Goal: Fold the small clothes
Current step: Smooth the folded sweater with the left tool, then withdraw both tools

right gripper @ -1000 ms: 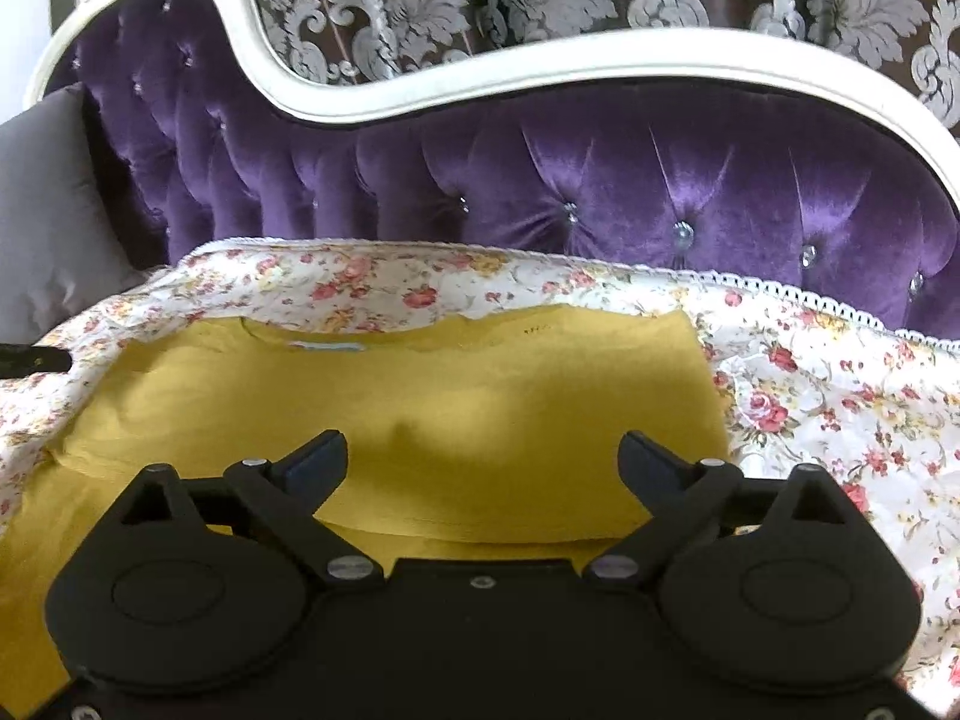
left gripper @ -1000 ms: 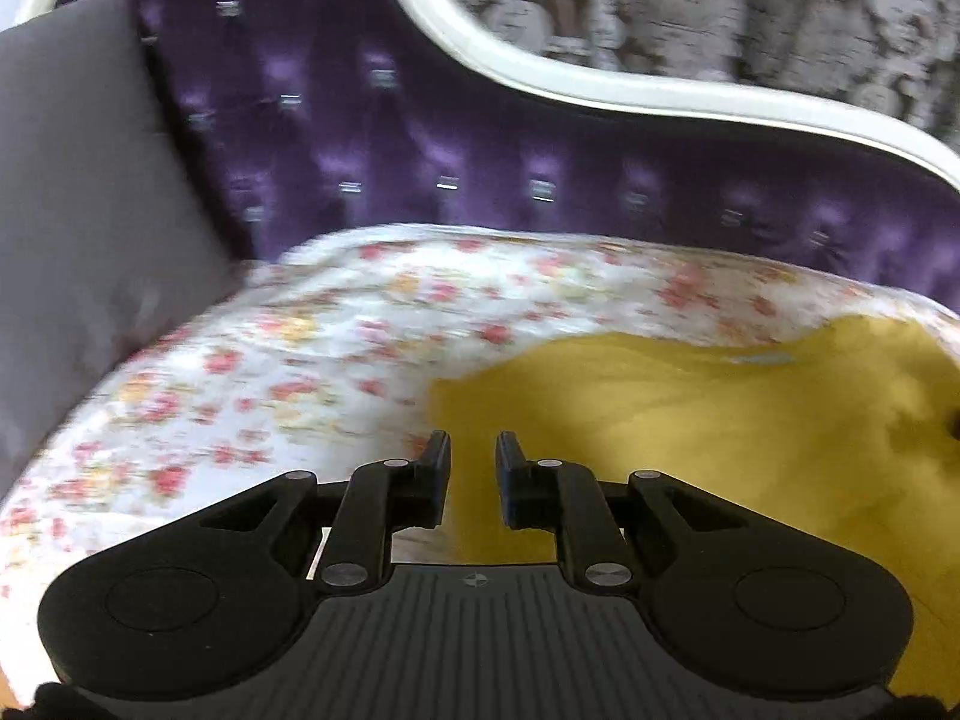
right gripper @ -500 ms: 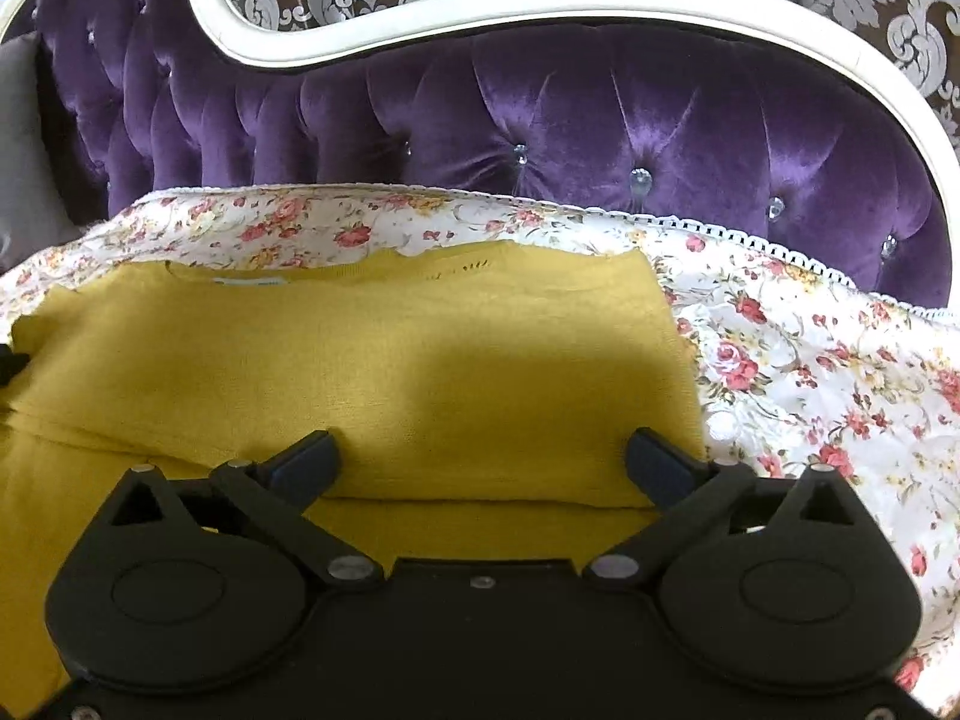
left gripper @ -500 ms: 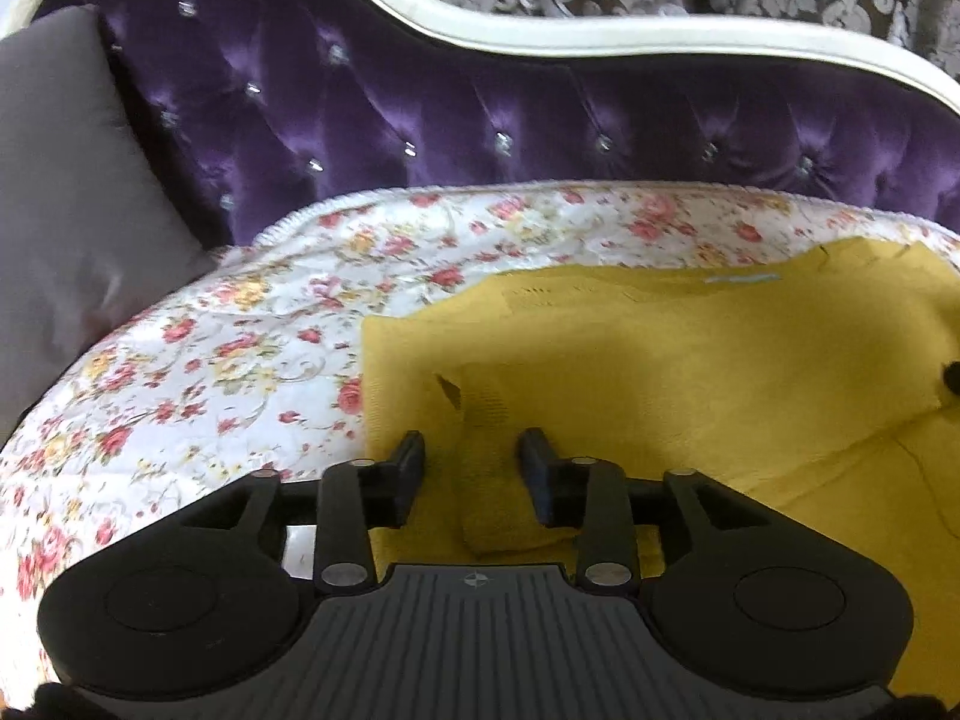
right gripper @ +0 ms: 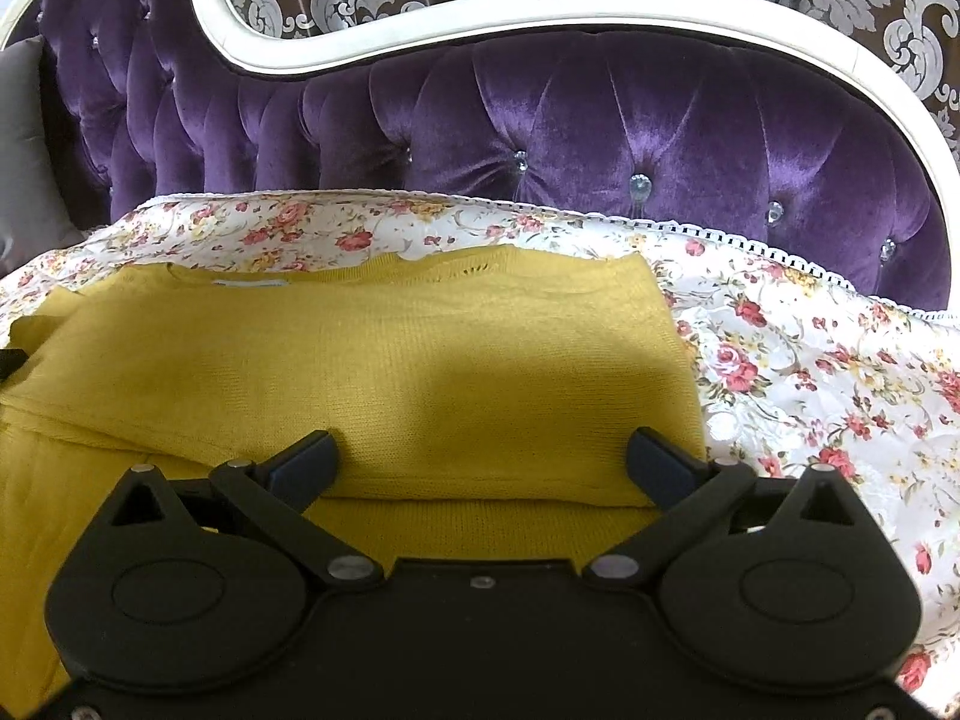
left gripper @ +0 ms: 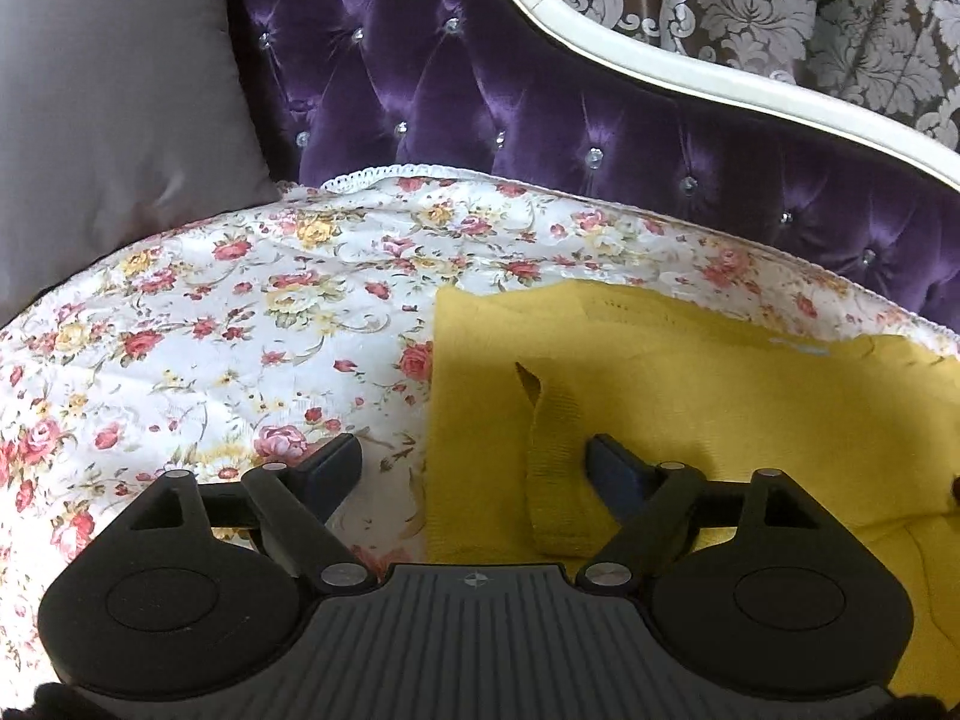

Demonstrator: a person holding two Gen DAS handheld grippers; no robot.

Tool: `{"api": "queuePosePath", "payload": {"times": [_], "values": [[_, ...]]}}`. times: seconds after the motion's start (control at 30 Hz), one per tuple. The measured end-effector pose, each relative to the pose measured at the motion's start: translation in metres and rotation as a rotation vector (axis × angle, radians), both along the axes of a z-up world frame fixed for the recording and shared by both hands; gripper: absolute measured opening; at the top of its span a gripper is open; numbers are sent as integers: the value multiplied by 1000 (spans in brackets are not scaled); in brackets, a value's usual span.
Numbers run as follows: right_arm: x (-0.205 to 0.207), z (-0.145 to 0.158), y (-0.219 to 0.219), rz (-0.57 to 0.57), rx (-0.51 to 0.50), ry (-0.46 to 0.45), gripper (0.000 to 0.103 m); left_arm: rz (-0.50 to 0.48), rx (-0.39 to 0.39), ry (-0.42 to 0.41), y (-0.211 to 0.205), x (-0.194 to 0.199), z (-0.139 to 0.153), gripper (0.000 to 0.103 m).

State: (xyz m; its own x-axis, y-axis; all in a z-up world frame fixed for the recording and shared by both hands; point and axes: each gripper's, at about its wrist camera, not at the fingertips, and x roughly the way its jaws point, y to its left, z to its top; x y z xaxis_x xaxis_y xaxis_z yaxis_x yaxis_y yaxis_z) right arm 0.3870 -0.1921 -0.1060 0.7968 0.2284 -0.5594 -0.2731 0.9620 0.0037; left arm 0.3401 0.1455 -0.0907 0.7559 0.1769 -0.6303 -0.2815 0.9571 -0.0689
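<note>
A mustard-yellow knit garment lies on the floral sheet, its sides folded inward. A ribbed sleeve cuff lies on top of it near the left edge. My left gripper is open and empty, straddling the garment's left edge, with the cuff lying loose between the fingers. In the right wrist view the garment shows a folded panel with a straight right edge. My right gripper is wide open and empty over the panel's near edge.
A white floral sheet covers the seat of a purple tufted sofa with a white frame. A grey cushion stands at the left end. The sheet also shows to the right of the garment.
My left gripper has opened wide and let go of the sleeve cuff, which now lies on the garment. My right gripper stayed open and moved slightly closer.
</note>
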Motion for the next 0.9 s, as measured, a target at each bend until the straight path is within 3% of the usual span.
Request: {"api": "queuePosePath", "payload": {"times": [0.1, 0.2, 0.43, 0.7, 0.9], "values": [[0, -1, -1, 2, 2, -1, 102, -17, 20, -7, -3, -5, 9, 80], [1, -1, -1, 4, 6, -2, 102, -10, 92, -60, -12, -28, 28, 80], [1, -2, -3, 12, 20, 1, 103, -76, 207, -126, -50, -114, 69, 80], [-12, 14, 0, 66, -58, 2, 102, -100, 103, -88, -71, -205, 81, 80], [-79, 69, -36, 72, 79, -153, 102, -78, 127, -85, -78, -253, 81, 80]]}}
